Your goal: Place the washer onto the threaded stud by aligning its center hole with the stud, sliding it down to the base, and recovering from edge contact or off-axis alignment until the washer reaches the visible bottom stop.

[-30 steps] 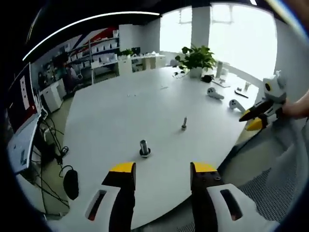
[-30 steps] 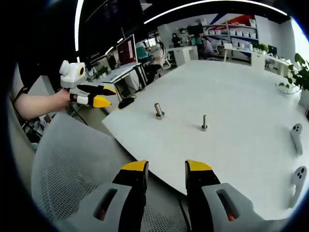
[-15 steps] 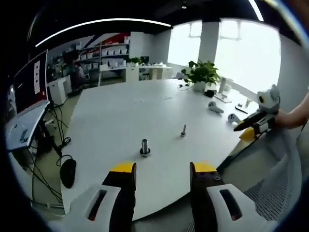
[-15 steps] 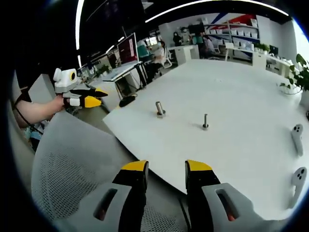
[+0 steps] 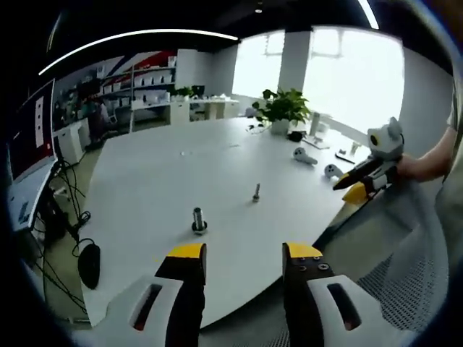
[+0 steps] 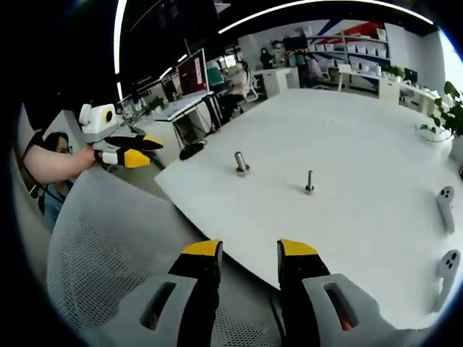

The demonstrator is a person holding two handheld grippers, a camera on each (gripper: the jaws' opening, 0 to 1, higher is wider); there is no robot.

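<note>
- The left gripper (image 5: 237, 253) was held off the white table (image 5: 217, 166), jaws spread, nothing pinched
- The right gripper (image 6: 249, 252) was likewise spread; the threaded stud (image 6: 309, 181) stood apart from a thicker post (image 6: 241, 163); the washer could not be made out

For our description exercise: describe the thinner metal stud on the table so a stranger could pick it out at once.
Start at the large white round table. Two upright metal pieces stand apart near its middle. The thin grey threaded stud is the slimmer one, unlike the stout grey metal post on a wider base.
</note>
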